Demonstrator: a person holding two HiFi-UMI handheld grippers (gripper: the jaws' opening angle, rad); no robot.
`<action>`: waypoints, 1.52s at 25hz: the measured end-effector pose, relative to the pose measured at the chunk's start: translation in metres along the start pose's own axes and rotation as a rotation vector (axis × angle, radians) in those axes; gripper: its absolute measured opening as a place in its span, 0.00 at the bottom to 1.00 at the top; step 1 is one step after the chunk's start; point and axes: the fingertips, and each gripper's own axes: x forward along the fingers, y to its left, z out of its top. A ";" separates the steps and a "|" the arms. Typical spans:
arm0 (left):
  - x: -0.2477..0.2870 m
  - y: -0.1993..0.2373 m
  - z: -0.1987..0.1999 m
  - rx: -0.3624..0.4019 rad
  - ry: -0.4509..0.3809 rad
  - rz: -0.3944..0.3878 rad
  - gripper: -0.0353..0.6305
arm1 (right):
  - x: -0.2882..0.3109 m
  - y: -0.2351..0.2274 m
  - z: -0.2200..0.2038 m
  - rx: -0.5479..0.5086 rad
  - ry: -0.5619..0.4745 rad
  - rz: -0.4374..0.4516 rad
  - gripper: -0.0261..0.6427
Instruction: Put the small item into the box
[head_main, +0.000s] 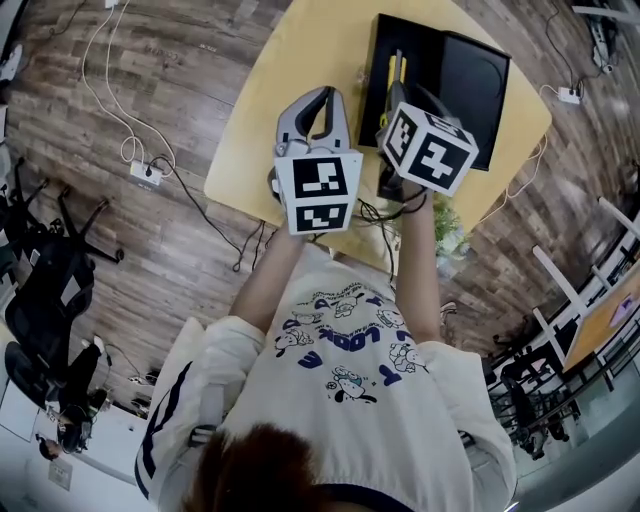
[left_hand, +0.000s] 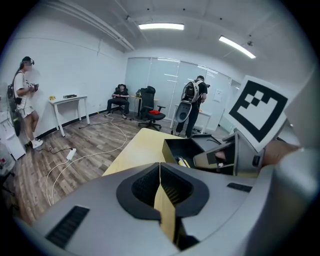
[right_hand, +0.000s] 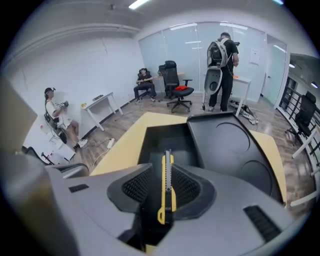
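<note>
The step in hand is judged to be the release of the small item, a slim yellow-and-black plastic utility knife (right_hand: 166, 192), into the open black rectangular box (right_hand: 150, 142) on the pale yellow wooden table (right_hand: 122, 147). In the right gripper view the knife is seen at the lower centre of the frame, in the gap between the jaws of the right gripper (right_hand: 163, 175), with its far end over the dark floor of the box. The jaws stand apart and are not pressed on it, though the right-hand pad lies just beside it. In the head view it is seen inside the box at the upper centre. To finish well, the jaws should be held wide and drawn straight back along the knife's length, so that no pad catches it. The knife is long, narrow and flat: a yellow casing with a black slider strip down its middle. The left gripper (left_hand: 160, 167) is closed on nothing and held beside the box. The black lid (right_hand: 230, 150) lies open to the right.
</note>
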 end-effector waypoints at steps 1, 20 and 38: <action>-0.004 -0.001 0.005 0.002 -0.013 -0.001 0.08 | -0.008 0.003 0.004 0.000 -0.034 0.015 0.23; -0.108 -0.019 0.077 0.065 -0.272 -0.023 0.08 | -0.163 0.057 0.035 -0.088 -0.531 0.121 0.11; -0.169 -0.034 0.099 0.117 -0.426 0.000 0.08 | -0.228 0.075 0.034 -0.131 -0.724 0.152 0.10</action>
